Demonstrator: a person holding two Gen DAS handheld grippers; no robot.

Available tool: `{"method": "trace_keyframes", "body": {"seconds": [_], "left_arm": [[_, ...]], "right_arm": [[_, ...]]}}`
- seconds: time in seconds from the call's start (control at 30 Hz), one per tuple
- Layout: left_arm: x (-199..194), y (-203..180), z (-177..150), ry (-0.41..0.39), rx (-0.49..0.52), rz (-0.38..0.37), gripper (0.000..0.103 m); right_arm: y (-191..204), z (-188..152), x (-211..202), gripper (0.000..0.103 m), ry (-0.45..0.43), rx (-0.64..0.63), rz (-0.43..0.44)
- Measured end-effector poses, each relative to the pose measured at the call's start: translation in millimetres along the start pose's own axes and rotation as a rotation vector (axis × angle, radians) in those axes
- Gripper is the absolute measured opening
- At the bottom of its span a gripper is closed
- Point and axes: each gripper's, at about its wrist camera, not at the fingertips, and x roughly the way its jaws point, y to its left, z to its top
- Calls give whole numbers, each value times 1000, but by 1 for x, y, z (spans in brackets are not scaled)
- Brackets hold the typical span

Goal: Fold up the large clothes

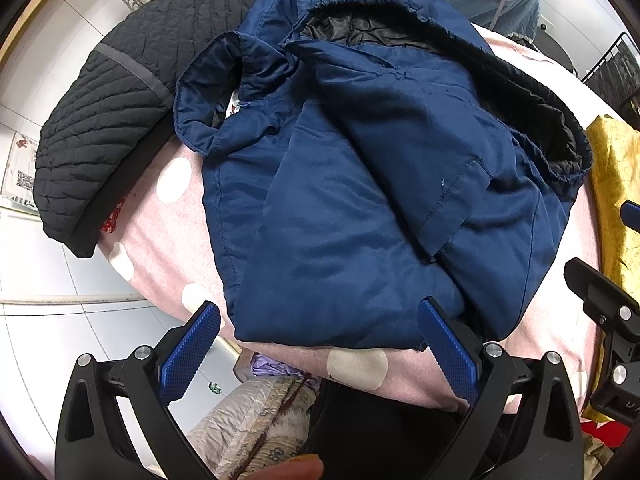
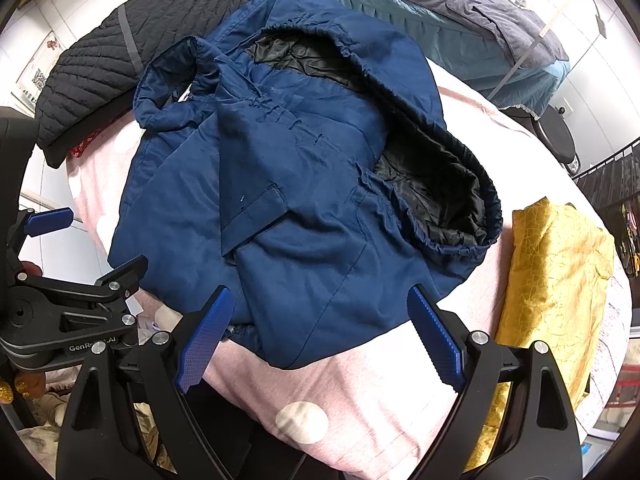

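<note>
We hold both tongs spread wide and empty, pointing steeply down over the near edge of the work surface. The left gripper point(image 1: 320, 344) has its blue ridged fingers point(image 1: 190, 354) apart, one on either side of the near hem of the navy jacket point(image 1: 360, 184), with nothing pinched between them; whether the tips touch the cloth we cannot tell. The right gripper point(image 2: 320, 332) stands likewise released, its blue pads point(image 2: 436, 340) framing the jacket's near corner without closing on it. In the right wrist view our left gripper shows at the left edge, just beside the jacket's near left side.

The navy jacket lies bunched and partly folded in the middle of the pink cover with pale dots point(image 2: 360, 392), its black lining point(image 2: 432, 184) showing through the gathered opening at the right and again at the far end. A loose collar or cuff loops up at its far left.

Beyond it on the left, a black quilted garment point(image 1: 112, 120) with a grey stripe rests at the edge of the pink cover, partly hanging past it. To the right of the jacket, a yellow crinkled cloth point(image 2: 556, 280) lies on the cover, apart from the jacket. A bed with grey bedding point(image 2: 460, 4) stands further back on the white tiled floor point(image 1: 48, 332).
</note>
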Motion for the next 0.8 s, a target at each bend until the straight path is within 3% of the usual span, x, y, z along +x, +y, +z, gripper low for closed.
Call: {"method": "trace_keyframes", "body": {"seconds": [0.8], "left_arm": [[0, -2, 3, 5, -4, -32, 96]], "right_arm": [[-5, 2, 2, 88, -4, 12, 11]]}}
